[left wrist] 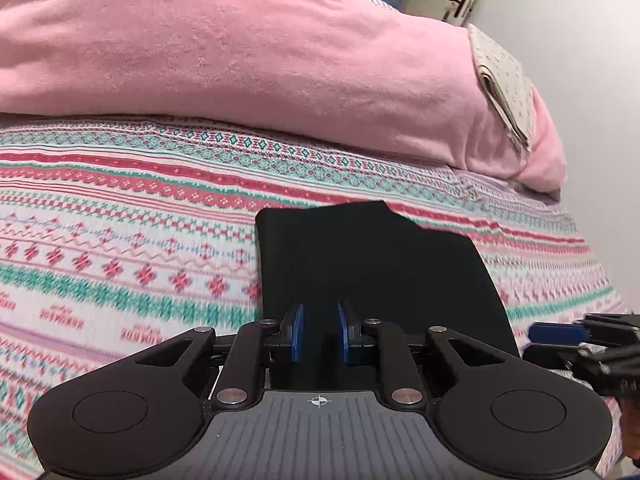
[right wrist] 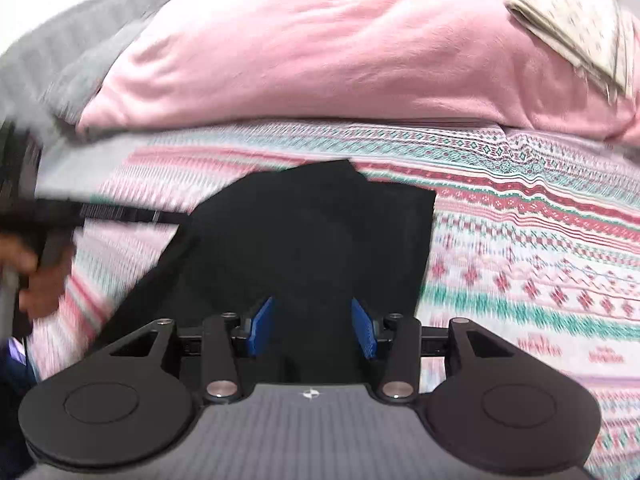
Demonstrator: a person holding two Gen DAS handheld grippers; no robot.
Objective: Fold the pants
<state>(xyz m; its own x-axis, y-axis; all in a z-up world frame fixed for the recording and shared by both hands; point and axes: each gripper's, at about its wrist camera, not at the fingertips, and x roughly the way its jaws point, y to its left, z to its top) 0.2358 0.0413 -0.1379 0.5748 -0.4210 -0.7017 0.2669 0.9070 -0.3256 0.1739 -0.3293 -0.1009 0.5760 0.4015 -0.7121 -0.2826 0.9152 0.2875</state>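
The black pants (left wrist: 372, 264) lie folded flat on the patterned bed (left wrist: 120, 208), near a pink blanket (left wrist: 240, 48). The left gripper (left wrist: 319, 334) and the right gripper (right wrist: 312, 330) both point level over the near edge, jaws parted, grasping nothing.

No text can be read; the red lettering woven into the bedspread (left wrist: 120, 240) is too blurred.

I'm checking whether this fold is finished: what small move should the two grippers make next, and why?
Probably nudge the upper layer square. The black pants lie folded flat on the patterned bedspread, but one corner juts out at the far edge. Both the left gripper and right gripper are open, gripping nothing, so either could pinch it.
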